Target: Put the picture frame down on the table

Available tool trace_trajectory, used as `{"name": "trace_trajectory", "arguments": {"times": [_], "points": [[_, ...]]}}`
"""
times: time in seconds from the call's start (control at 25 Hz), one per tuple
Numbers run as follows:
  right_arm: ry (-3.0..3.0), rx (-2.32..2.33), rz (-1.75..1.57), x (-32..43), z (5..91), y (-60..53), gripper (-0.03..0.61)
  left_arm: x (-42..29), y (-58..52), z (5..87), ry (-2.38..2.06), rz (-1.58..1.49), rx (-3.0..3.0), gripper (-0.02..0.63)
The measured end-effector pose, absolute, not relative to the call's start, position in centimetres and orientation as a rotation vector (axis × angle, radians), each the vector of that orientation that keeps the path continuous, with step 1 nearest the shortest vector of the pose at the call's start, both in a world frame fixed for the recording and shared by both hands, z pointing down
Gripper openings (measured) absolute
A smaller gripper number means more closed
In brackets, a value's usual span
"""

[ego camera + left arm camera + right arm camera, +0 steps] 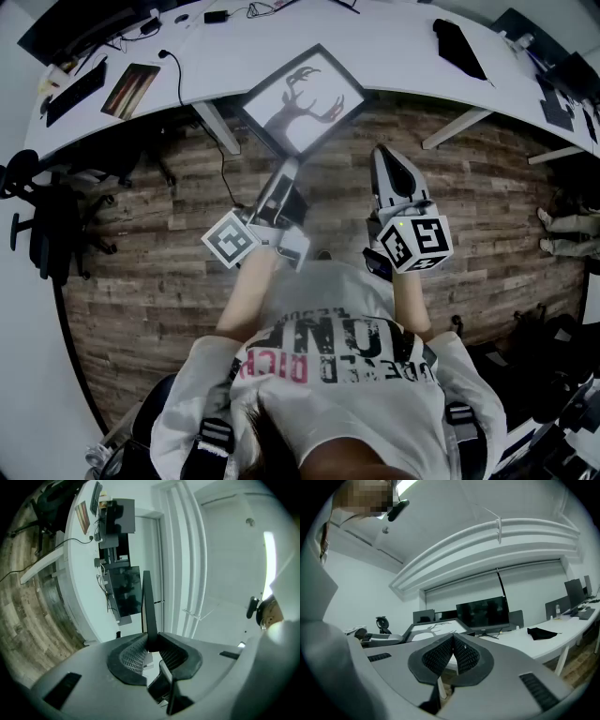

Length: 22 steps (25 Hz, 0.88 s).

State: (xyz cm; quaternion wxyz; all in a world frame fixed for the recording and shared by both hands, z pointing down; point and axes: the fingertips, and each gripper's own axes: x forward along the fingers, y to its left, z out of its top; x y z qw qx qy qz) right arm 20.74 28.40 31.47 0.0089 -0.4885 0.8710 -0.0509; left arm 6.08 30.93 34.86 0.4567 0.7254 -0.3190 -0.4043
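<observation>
The black picture frame [303, 98] with a white print of a deer's antlers hangs tilted over the front edge of the white curved table [394, 47]. My left gripper [292, 165] is shut on the frame's near corner. In the left gripper view the frame [149, 606] stands edge-on, pinched between the jaws of the left gripper [152, 644]. My right gripper [382, 152] hovers over the wooden floor just right of the frame, apart from it. In the right gripper view its jaws [453, 641] are shut on nothing, and the frame [433, 629] lies beyond them to the left.
A black cloth [459, 42] lies on the table at the right, a flat booklet [131, 89] and cables at the left. A monitor [483, 613] stands at the table's back. Table legs [217, 127] slant down under the edge. An office chair [47, 225] stands at far left.
</observation>
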Motion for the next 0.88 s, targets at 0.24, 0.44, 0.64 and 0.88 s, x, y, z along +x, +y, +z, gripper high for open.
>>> {"name": "trace_trajectory", "arguments": {"times": [0.24, 0.44, 0.64, 0.88], "points": [[2.727, -1.52, -0.162, 21.0, 31.4, 28.6, 0.0, 6.2, 31.1, 34.8, -0.795, -1.003, 1.785, 0.067], [2.731, -1.511, -0.156, 21.1, 31.4, 28.8, 0.0, 6.1, 31.2, 34.7, -0.8, -1.012, 1.786, 0.067], [2.746, -1.492, -0.137, 21.7, 31.2, 29.1, 0.0, 6.6, 31.4, 34.4, -0.812, -1.021, 1.792, 0.067], [2.749, -1.44, -0.099, 22.3, 30.6, 29.4, 0.002, 7.1, 31.7, 34.4, -0.826, -1.043, 1.784, 0.067]]}}
